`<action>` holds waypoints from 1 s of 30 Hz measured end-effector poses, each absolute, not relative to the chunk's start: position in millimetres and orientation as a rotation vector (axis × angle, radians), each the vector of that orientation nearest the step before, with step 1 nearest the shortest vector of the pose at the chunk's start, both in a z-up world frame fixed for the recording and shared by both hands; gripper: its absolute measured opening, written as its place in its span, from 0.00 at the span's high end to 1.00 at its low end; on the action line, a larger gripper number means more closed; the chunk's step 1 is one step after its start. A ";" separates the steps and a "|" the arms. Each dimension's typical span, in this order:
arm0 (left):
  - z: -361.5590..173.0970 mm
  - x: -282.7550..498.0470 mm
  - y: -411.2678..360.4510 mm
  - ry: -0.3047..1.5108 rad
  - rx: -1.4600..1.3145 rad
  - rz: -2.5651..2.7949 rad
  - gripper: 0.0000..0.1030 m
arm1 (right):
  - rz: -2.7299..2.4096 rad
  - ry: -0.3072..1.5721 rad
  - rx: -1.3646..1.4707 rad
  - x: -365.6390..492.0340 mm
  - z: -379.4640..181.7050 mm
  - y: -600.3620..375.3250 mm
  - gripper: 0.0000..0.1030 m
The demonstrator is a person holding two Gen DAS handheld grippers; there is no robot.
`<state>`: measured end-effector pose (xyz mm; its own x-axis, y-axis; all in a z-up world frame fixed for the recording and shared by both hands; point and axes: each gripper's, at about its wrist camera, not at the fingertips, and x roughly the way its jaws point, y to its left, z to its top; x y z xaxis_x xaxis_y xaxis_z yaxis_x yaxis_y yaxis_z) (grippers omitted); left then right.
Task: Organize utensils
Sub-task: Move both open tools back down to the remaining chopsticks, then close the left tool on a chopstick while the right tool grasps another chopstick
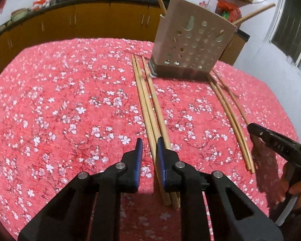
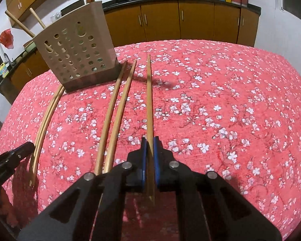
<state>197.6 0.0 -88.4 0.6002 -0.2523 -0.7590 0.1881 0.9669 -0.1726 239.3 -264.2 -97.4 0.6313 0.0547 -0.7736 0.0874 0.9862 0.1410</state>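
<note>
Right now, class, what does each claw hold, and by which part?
Right claw: one chopstick, held near its near end. Left claw: nothing gripped yet; a chopstick lies between its pads.

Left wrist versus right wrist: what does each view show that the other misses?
Left wrist only: the left tongs open around one of three chopsticks lying side by side. Right wrist only: the right tongs shut on a single chopstick. Both: the holder with chopsticks standing in it, the floral cloth, and a loose pair lying on it.
</note>
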 end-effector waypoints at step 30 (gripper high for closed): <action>-89.5 228.6 56.1 0.876 -0.078 -0.078 0.92 | -0.061 0.860 0.133 251.9 -99.8 -277.8 0.92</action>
